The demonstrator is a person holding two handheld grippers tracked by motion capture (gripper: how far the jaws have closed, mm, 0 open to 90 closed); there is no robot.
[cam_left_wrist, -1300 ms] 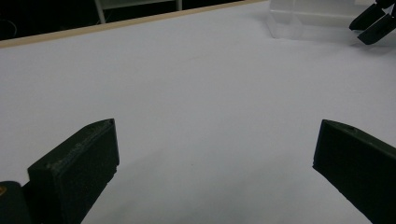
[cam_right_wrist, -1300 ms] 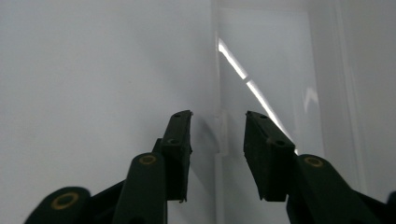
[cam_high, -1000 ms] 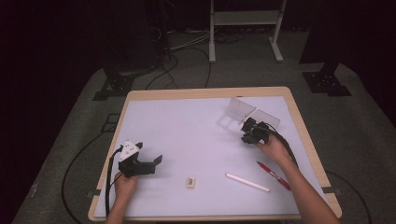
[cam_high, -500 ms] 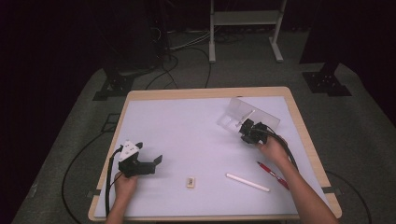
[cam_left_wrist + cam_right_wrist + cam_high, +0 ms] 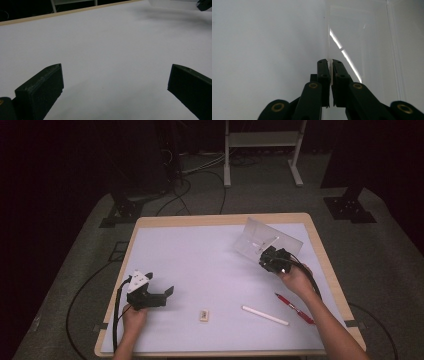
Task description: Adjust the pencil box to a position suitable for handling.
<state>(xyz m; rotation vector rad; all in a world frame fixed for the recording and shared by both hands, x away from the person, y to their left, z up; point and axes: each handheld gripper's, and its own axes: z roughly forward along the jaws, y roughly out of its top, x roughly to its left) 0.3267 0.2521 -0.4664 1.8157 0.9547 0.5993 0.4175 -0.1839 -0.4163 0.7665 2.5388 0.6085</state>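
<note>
A: Where's the clear, thin-walled plastic box point(image 5: 265, 240)?

B: Near the counter's point(image 5: 200, 255) far right corner, tilted up. Your right claw point(image 5: 268, 257) is clamped on its wall edge; the left claw point(image 5: 165, 292) rests agape.

A: Handling?

B: Likely light, stiff, slippery. Pinch the rim squarely.

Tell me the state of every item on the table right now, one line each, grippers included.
Clear plastic box: tipped up on its side, wall pinched by the right gripper.
Right gripper: shut on the box wall.
Left gripper: open, nothing between its jaws.
White pen: lying flat.
Red pen: lying flat.
Eraser: lying flat, untouched.
</note>
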